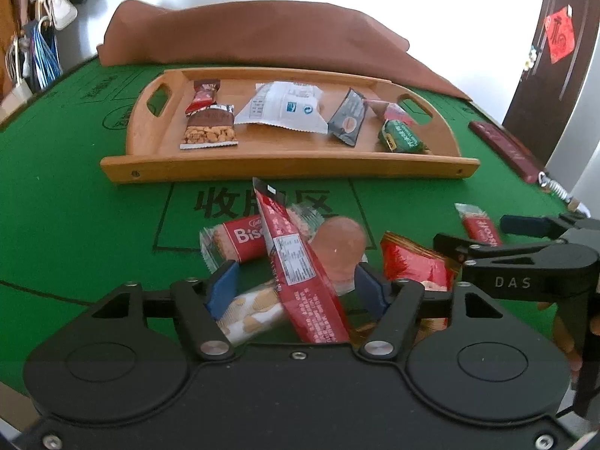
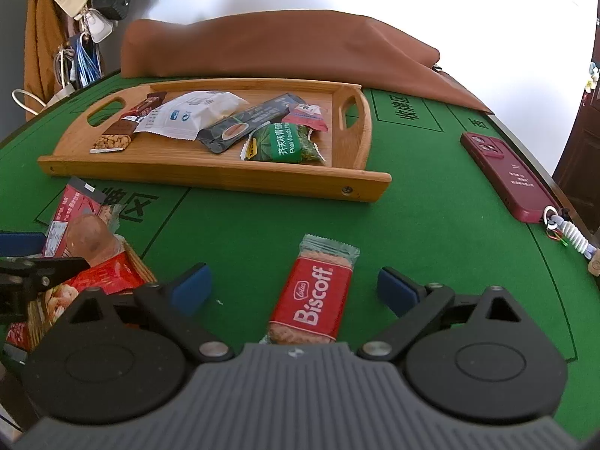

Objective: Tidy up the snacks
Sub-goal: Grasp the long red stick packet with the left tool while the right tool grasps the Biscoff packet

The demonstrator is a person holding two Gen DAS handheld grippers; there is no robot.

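My left gripper (image 1: 296,288) stands half open around a pile on the green felt. A long red stick packet (image 1: 300,262) slants up between its blue pads, which do not press on it. A white biscuit packet (image 1: 255,315) lies by the left pad and a pink jelly cup (image 1: 339,247) by the right one. Behind them lies a Biscoff packet (image 1: 240,240), and to the right a red bag (image 1: 412,266). My right gripper (image 2: 294,290) is wide open, with another Biscoff packet (image 2: 315,296) flat on the felt between its fingers, untouched. The wooden tray (image 2: 210,174) behind holds several snacks.
A phone in a maroon case (image 2: 506,176) with a keyring lies near the table's right edge. A brown cloth (image 2: 281,48) is heaped behind the tray. Bags and a hat hang at the back left. Bare felt shows between the tray and the phone.
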